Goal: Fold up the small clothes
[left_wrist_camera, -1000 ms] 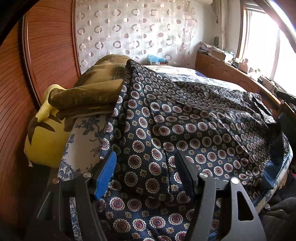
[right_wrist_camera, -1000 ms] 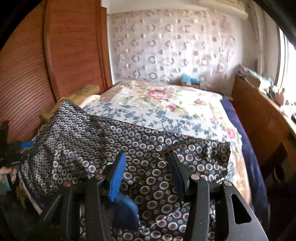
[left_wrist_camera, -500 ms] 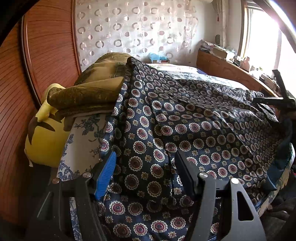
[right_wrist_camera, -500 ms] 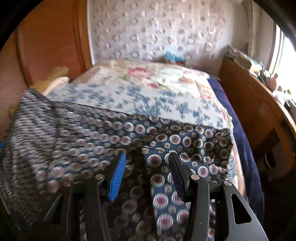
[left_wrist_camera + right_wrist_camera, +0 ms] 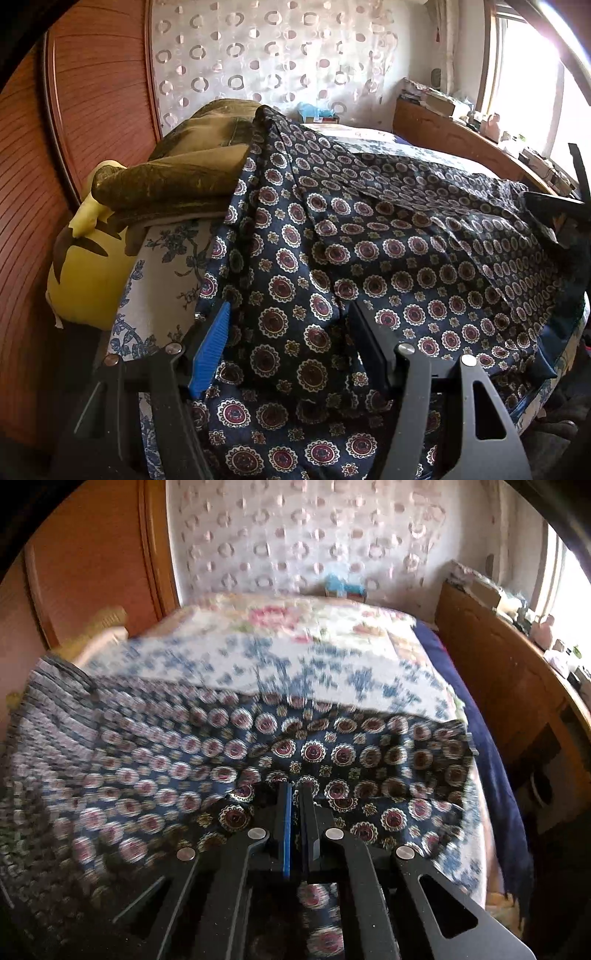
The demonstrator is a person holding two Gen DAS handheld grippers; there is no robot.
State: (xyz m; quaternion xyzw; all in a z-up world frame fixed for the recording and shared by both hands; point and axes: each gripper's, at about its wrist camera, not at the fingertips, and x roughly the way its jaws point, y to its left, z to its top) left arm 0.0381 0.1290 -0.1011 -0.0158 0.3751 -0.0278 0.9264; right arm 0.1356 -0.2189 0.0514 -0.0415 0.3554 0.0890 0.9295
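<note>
A dark navy garment [image 5: 369, 258] with round red-and-white medallions lies spread over the bed. My left gripper [image 5: 290, 310] is open low over its near left part, and cloth lies between and below the blue pad and the black pad. The same garment [image 5: 184, 768] fills the lower half of the right wrist view. There my right gripper [image 5: 294, 788] is shut on a small raised fold near the garment's right end. In the left wrist view, the black right gripper [image 5: 532, 199] shows at the garment's far right edge.
A folded olive blanket [image 5: 184, 177] and a yellow pillow [image 5: 85, 280] lie by the wooden headboard [image 5: 92, 92] on the left. The floral bedsheet [image 5: 295, 646] stretches beyond the garment. A wooden side ledge [image 5: 498, 672] with small items runs along the right, under a window.
My right gripper came forward and down onto the garment's right end, then its jaws went from open to shut on the cloth. The left gripper stayed where it was, still open.
</note>
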